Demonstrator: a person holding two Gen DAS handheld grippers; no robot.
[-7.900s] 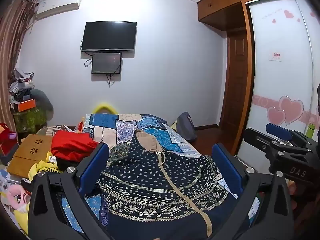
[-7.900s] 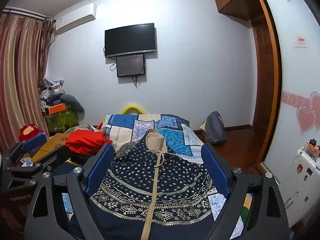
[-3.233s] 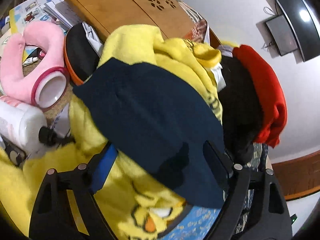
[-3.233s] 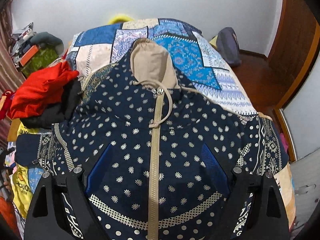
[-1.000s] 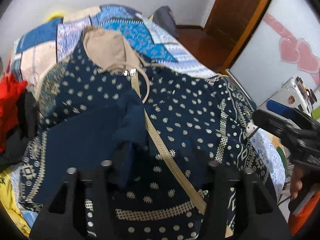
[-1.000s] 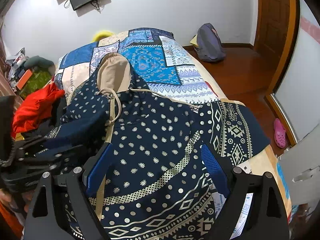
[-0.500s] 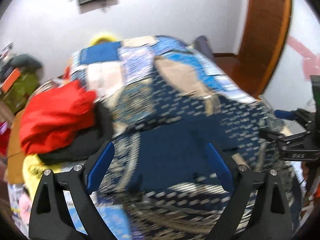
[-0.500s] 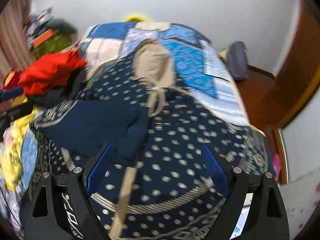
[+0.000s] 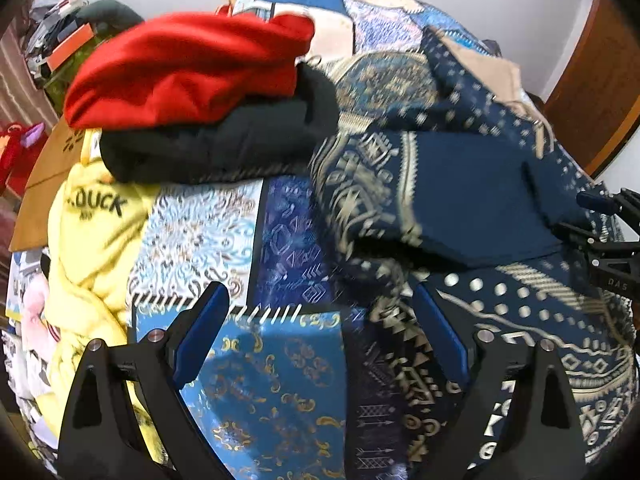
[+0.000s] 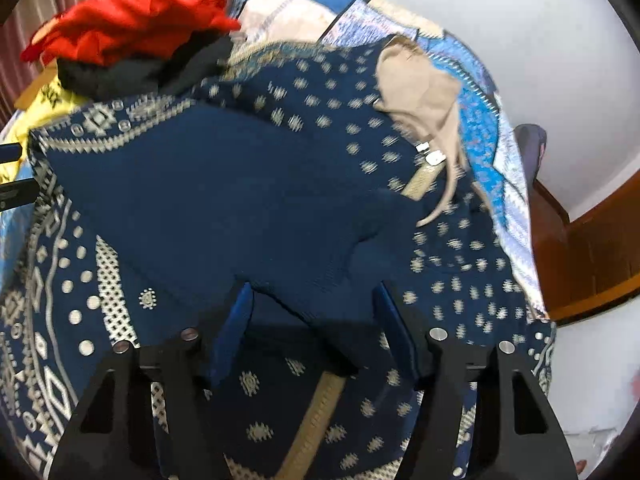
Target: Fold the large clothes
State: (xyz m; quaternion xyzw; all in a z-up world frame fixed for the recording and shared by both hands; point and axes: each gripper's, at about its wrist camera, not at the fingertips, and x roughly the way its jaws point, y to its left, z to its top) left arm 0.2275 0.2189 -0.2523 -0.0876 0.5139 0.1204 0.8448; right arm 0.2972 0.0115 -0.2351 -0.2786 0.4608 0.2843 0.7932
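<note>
Navy sleeve [image 10: 248, 200] folded across hooded jacket [image 10: 460, 280], cuff end between closing right gripper [image 10: 316, 312] jaws; left gripper [image 9: 320, 320] spread, empty, at jacket's side edge

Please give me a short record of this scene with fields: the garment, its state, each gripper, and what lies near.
garment: dark blue hooded jacket with pale dot print and beige zipper, spread on the patchwork bedcover
state: one plain blue sleeve folded across the front
hood: beige lining facing up
left gripper: open, over the bedcover at the jacket's edge
right gripper: jaws closing, sleeve fabric between them
nearby: red garment on a black garment; yellow garment with lettering
</note>
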